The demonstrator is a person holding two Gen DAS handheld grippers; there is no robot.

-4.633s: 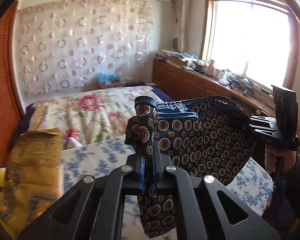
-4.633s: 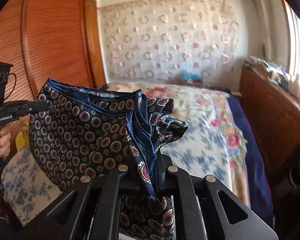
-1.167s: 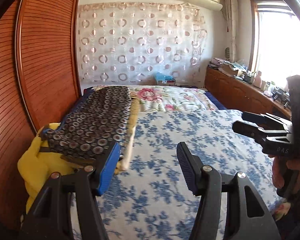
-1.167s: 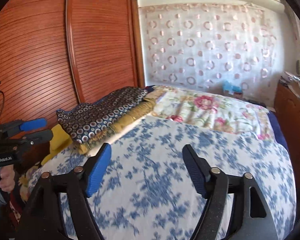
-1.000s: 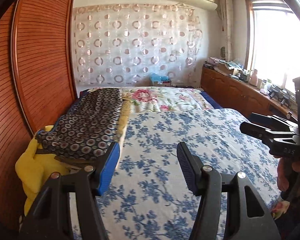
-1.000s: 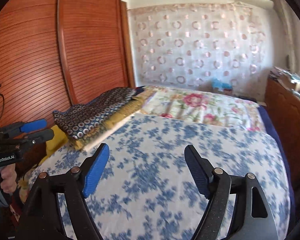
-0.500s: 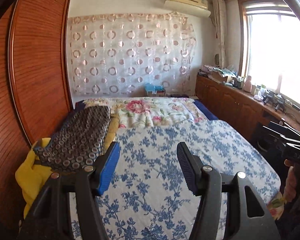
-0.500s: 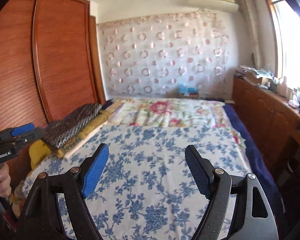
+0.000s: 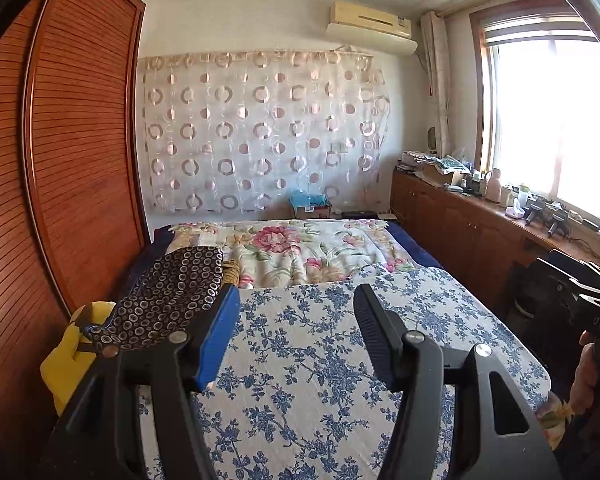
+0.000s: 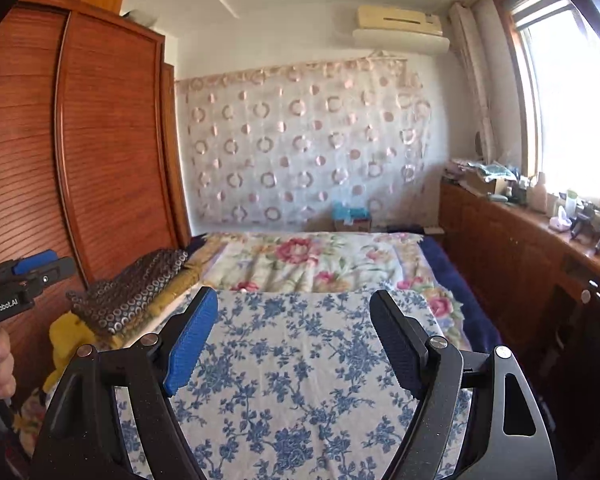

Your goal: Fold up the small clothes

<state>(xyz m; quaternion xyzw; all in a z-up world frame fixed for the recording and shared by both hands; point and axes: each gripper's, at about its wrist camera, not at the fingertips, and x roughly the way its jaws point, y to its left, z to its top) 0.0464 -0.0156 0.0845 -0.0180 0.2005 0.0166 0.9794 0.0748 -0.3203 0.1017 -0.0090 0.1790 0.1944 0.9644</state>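
A folded dark blue garment with a ring pattern (image 9: 168,292) lies on top of a pile of clothes at the left edge of the bed, over a mustard piece and a yellow one (image 9: 66,356). It also shows in the right wrist view (image 10: 128,292). My left gripper (image 9: 296,320) is open and empty, raised above the blue-flowered sheet (image 9: 320,360), to the right of the pile. My right gripper (image 10: 292,328) is open and empty above the same sheet (image 10: 300,360). Each view shows the other gripper held at its side edge.
A wooden slatted wardrobe (image 9: 60,184) stands close along the bed's left side. A rose-patterned quilt (image 9: 300,248) covers the far half of the bed. A wooden cabinet with clutter (image 9: 480,216) runs under the window at right.
Both grippers let go of the ring-patterned garment, which now lies folded on the pile at left. Both have since pulled back and risen, open, so more of the room shows.
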